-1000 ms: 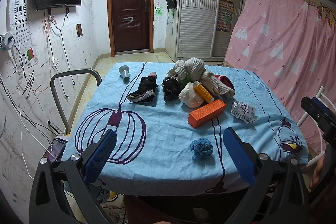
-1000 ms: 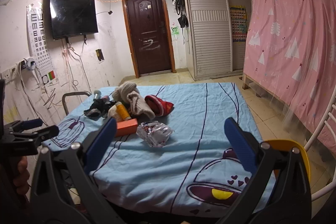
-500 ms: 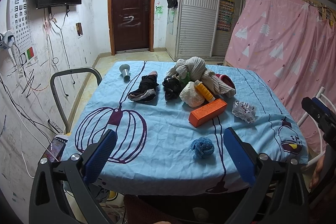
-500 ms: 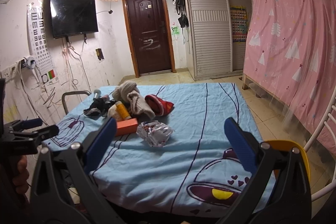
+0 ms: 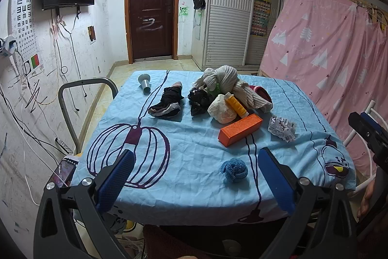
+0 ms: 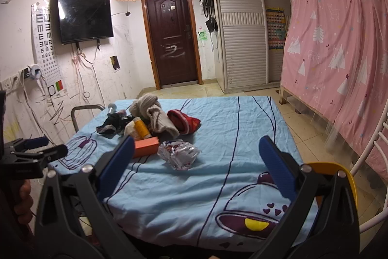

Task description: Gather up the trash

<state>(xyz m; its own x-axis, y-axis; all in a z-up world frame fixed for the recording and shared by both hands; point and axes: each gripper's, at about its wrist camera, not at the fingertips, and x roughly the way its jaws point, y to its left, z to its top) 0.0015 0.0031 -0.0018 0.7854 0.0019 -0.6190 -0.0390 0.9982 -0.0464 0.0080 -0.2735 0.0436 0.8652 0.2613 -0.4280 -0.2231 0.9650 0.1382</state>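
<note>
Left gripper (image 5: 194, 176) is spread wide and carries nothing; it hangs above the near edge of the table (image 5: 198, 142), which is covered with a blue cloth. In the left wrist view, a small blue knitted ball (image 5: 234, 170) lies between the two fingers, toward the right one. An orange box (image 5: 240, 129) lies at 1 o'clock from the gripper, its long axis running from 8 o'clock up to 2 o'clock. A crumpled wrapper (image 5: 282, 128), judged to be the trash, lies just beside the box's right end, at 2 o'clock and apart from the box. A pile of knitwear, dark cloth, a white bundle (image 5: 222, 109) and a yellow bottle (image 5: 236, 104) lies beyond, at 12 to 1 o'clock. The other tool shows at the right frame edge.

Right gripper (image 6: 196, 168) is likewise spread wide and empty, hanging above the near table edge. In the right wrist view, the crumpled wrapper (image 6: 179, 153) lies at 11 o'clock, just ahead of the fingers and closer to the left finger. Its long axis runs roughly across the view. The orange box (image 6: 146, 146) lies just left of it, partly hidden by the left finger.

Judgement: the right gripper is the nearer tool to the wrapper. A short advance toward 11 o'clock would bracket it. No bin is clearly identifiable in either view.
</note>
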